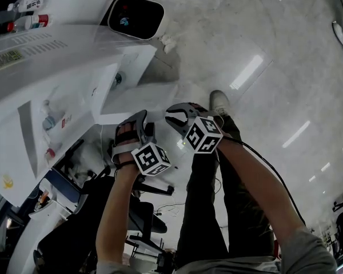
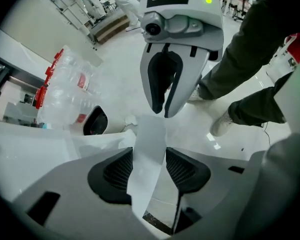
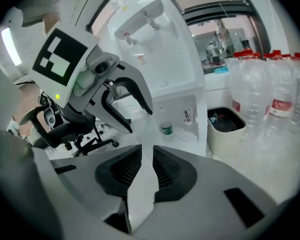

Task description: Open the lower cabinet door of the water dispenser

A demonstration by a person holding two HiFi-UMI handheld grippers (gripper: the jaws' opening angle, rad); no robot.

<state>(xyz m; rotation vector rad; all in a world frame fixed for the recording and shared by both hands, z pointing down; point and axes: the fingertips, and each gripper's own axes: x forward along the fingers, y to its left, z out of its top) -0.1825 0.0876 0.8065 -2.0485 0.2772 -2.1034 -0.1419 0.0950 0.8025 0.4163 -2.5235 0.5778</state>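
Note:
The white water dispenser [image 1: 57, 84] stands at the left of the head view, and its lower cabinet door [image 1: 140, 99] stands swung out toward me. Both grippers are at the door's free edge. In the left gripper view that edge [image 2: 149, 134] runs as a white strip between my left gripper's [image 2: 149, 154] jaws, which stand wide and open around it. My right gripper [image 3: 146, 164] has its pads closed against the same door edge [image 3: 140, 184]. Each gripper faces the other across the edge: the right one [image 2: 162, 99] above, the left one [image 3: 132, 111] below. A small green-labelled bottle [image 3: 167, 129] sits inside the cabinet.
A white bin with a dark opening [image 1: 136, 16] stands on the floor beside the dispenser, with packs of plastic water bottles [image 3: 270, 99] next to it. A black office chair [image 1: 143, 210] is close on my left. My leg and shoe [image 1: 219, 101] are just behind the door.

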